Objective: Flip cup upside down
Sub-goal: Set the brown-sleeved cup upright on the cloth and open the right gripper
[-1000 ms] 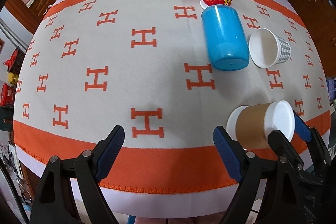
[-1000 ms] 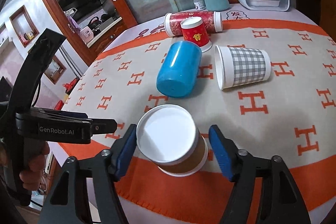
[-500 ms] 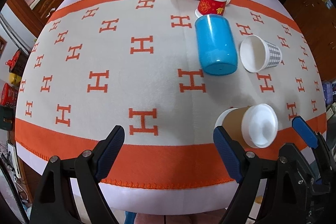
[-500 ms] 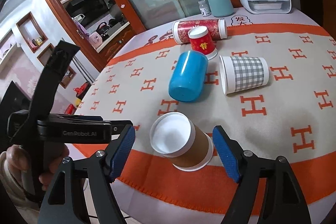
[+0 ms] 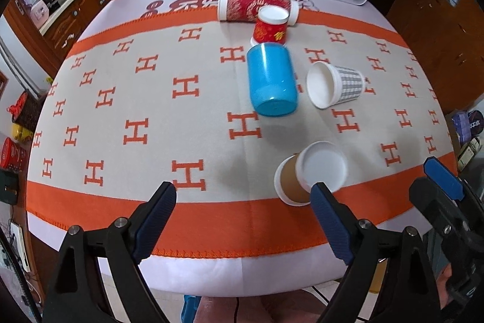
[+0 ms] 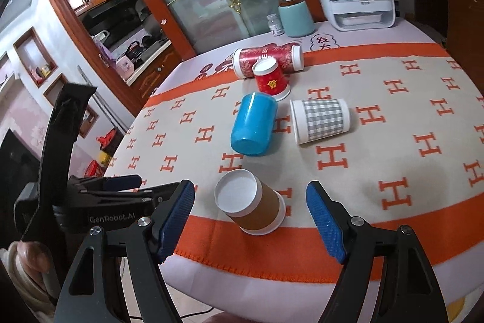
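A brown paper cup (image 6: 252,208) with white rims stands upside down on the orange band near the table's front edge, its white base up. It also shows in the left wrist view (image 5: 308,171). My right gripper (image 6: 249,218) is open and empty, pulled back from the cup, its blue pads apart on either side. My left gripper (image 5: 242,224) is open and empty, held at the front edge to the left of the cup. The left gripper's body shows in the right wrist view (image 6: 90,202).
A blue cup (image 6: 254,124) and a grey checked cup (image 6: 322,120) lie on their sides mid-table. A red cup (image 6: 270,79) stands upside down by a red canister (image 6: 267,59) lying down. A teal jar (image 6: 295,17) and a white appliance (image 6: 360,2) stand at the back.
My right gripper has opened wider and drawn back from the brown cup, which now stands free upside down on the cloth. Both grippers have pulled back toward the table's front edge.
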A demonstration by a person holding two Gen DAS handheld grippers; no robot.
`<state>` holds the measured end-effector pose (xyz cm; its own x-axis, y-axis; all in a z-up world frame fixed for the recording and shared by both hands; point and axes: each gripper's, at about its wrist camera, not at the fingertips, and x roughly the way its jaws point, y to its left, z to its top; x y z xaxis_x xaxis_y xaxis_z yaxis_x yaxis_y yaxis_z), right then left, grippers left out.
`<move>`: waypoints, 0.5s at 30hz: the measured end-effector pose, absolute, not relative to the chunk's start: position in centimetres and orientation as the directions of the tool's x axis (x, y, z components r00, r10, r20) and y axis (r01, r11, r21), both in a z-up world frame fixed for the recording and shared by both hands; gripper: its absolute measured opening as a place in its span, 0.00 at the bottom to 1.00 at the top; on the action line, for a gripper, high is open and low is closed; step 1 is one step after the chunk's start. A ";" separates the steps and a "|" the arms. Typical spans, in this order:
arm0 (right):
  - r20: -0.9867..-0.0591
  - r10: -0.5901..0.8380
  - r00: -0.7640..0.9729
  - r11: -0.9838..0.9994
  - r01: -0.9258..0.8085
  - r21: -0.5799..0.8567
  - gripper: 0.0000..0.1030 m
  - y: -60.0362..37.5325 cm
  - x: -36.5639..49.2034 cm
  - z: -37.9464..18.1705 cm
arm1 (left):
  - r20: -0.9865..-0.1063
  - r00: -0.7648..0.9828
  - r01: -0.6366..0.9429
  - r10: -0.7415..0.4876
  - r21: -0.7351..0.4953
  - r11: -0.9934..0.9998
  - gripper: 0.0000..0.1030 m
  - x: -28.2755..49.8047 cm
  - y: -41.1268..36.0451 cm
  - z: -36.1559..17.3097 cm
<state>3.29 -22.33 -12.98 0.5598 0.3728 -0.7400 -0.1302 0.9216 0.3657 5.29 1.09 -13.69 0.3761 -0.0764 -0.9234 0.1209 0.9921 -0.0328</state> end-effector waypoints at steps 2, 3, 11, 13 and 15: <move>-0.743 0.364 0.561 0.923 -0.113 0.368 0.75 -22.8 2.9 -12.1 | -0.917 0.392 0.129 -0.075 -0.026 0.991 0.87 4.8 0.7 -13.1; -0.747 0.362 0.559 0.923 -0.103 0.370 0.76 -22.9 2.8 -11.8 | -0.914 0.399 0.132 -0.075 -0.024 0.991 0.87 4.5 0.6 -12.7; -0.771 0.332 0.544 0.927 -0.035 0.374 0.79 -23.8 1.5 -8.7 | -0.892 0.444 0.135 -0.090 -0.033 0.990 0.90 2.6 0.0 -9.9; -0.779 0.322 0.538 0.929 -0.019 0.371 0.82 -23.9 1.1 -8.1 | -0.885 0.457 0.133 -0.095 -0.038 0.990 0.90 2.1 0.0 -9.2; -0.784 0.307 0.540 0.933 -0.007 0.360 0.83 -23.9 0.6 -7.3 | -0.877 0.470 0.131 -0.100 -0.043 0.990 0.91 1.5 0.1 -8.6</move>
